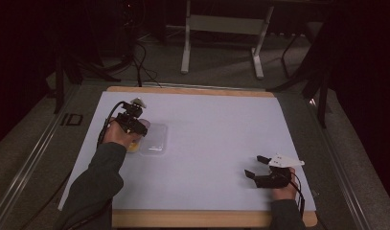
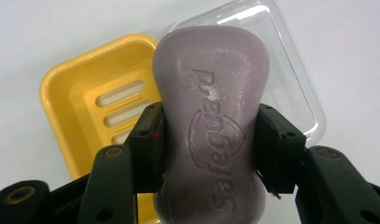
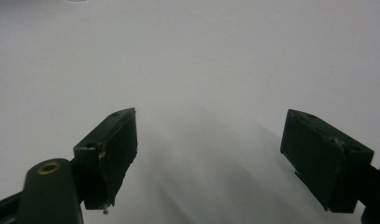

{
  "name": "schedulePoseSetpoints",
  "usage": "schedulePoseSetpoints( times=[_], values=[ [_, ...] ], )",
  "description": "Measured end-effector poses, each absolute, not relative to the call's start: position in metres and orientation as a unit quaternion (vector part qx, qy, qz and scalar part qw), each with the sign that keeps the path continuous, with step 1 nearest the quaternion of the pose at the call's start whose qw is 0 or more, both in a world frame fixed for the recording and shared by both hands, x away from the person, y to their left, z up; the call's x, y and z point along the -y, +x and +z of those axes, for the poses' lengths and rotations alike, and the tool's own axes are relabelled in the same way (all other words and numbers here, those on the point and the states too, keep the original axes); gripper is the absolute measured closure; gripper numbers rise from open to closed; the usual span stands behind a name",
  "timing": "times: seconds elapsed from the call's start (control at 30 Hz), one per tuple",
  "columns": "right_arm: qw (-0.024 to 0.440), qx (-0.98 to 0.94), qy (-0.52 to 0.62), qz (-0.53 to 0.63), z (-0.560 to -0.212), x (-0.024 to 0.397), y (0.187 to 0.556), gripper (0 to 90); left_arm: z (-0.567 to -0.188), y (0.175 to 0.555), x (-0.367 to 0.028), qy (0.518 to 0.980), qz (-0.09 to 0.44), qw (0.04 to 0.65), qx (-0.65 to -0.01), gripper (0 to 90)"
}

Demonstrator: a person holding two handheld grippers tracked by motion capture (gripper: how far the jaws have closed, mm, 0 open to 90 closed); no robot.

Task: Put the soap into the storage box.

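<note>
Two grippers on a pale tabletop (image 1: 207, 143), listed near to far.

Right gripper (image 1: 258, 167): near the front right corner of the tabletop, held low in the person's right hand (image 1: 284, 189). Fingers (image 3: 114, 149) wide apart, with bare surface between them.

Left gripper (image 1: 135, 122): farther back on the left side, in the person's left hand (image 1: 117, 134), dark sleeve (image 1: 94, 184) trailing toward the front edge. Fingers (image 2: 148, 144) clamped on the narrow waist of a purple soap bar (image 2: 211, 121), one pad on each side. The bar is raised, with embossed lettering on its upper face.

Yellow soap dish (image 2: 71, 93): under and behind the bar, slotted floor showing, resting on the tabletop.

Clear plastic lid (image 2: 290, 74): just beside the yellow dish, lying flat and partly hidden by the bar.

Metal frame legs (image 1: 221, 33): on the dark floor beyond the far edge of the tabletop.
</note>
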State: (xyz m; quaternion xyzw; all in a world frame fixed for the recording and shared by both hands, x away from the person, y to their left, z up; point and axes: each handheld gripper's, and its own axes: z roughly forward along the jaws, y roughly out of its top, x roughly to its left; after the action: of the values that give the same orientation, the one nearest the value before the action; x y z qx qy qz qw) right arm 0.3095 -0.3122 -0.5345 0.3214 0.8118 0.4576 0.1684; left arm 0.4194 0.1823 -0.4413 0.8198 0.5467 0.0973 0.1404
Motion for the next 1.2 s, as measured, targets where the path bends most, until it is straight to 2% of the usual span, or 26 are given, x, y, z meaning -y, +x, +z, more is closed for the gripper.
schedulePoseSetpoints(
  times=[1.2],
  values=[
    [0.169,-0.811,0.321,0.458,-0.535,0.312,0.309,18.3,-0.454,0.422,-0.204,0.784,0.115,0.128,-0.596,50.0]
  ],
)
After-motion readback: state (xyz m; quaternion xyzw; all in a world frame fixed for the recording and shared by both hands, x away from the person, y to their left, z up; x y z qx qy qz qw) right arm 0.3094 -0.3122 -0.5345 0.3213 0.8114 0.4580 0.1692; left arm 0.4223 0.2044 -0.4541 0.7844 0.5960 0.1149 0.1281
